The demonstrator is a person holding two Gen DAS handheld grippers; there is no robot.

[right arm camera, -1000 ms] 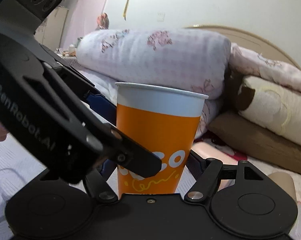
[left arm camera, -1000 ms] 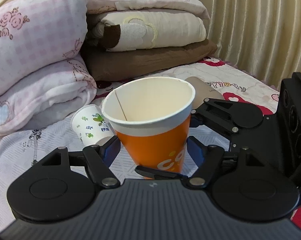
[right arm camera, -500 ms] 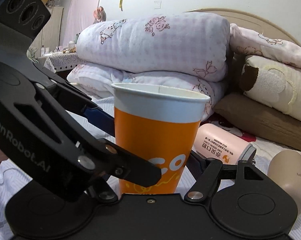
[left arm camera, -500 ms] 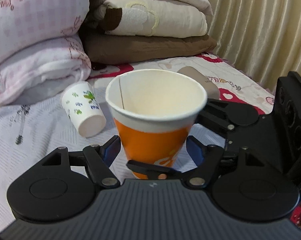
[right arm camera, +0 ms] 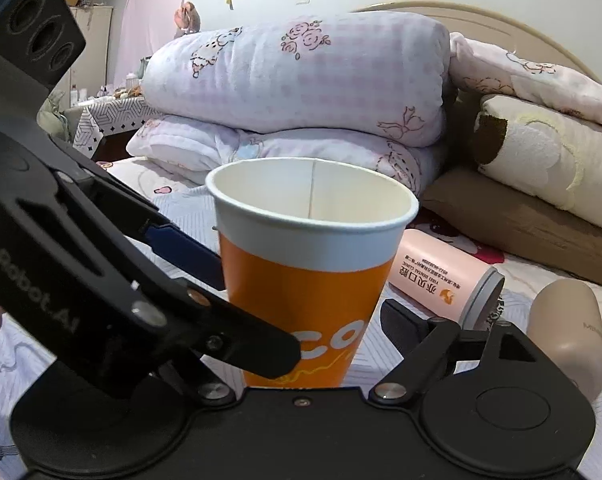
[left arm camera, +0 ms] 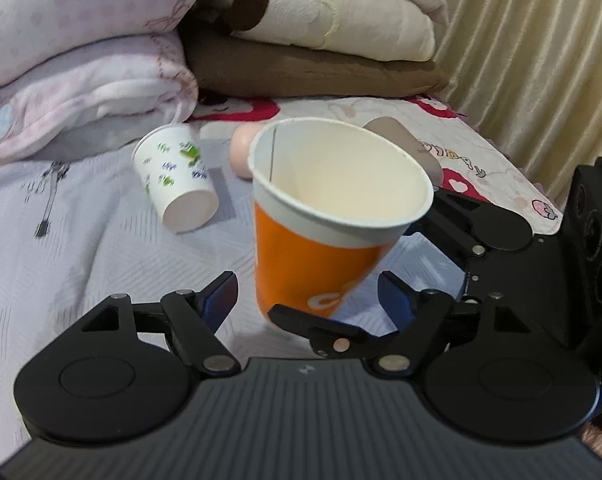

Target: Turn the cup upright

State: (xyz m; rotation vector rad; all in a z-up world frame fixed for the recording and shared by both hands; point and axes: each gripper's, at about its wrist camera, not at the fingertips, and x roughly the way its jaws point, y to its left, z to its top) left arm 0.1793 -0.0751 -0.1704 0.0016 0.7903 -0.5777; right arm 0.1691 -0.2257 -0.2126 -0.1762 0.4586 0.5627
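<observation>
An orange paper cup with a white rim (left arm camera: 321, 236) stands mouth up on the bed, leaning a little in the left wrist view, and also shows in the right wrist view (right arm camera: 313, 268). My left gripper (left arm camera: 307, 292) is open, its blue-padded fingers spread wide of the cup's base without touching. My right gripper (right arm camera: 313, 320) is around the cup's lower part; its left finger is hidden behind the left gripper's body, and its right finger (right arm camera: 397, 316) stands slightly off the cup wall.
A white cup with green print (left arm camera: 177, 184) lies on its side at the left. A pink bottle (right arm camera: 441, 276) and a beige cup (right arm camera: 569, 332) lie to the right. Folded quilts and pillows (left arm camera: 101, 60) are stacked behind. A curtain (left arm camera: 541, 40) hangs at right.
Both cameras have tilted downward and the cup has come lower, down to the bed. The left gripper's fingers now stand wider apart from the cup.
</observation>
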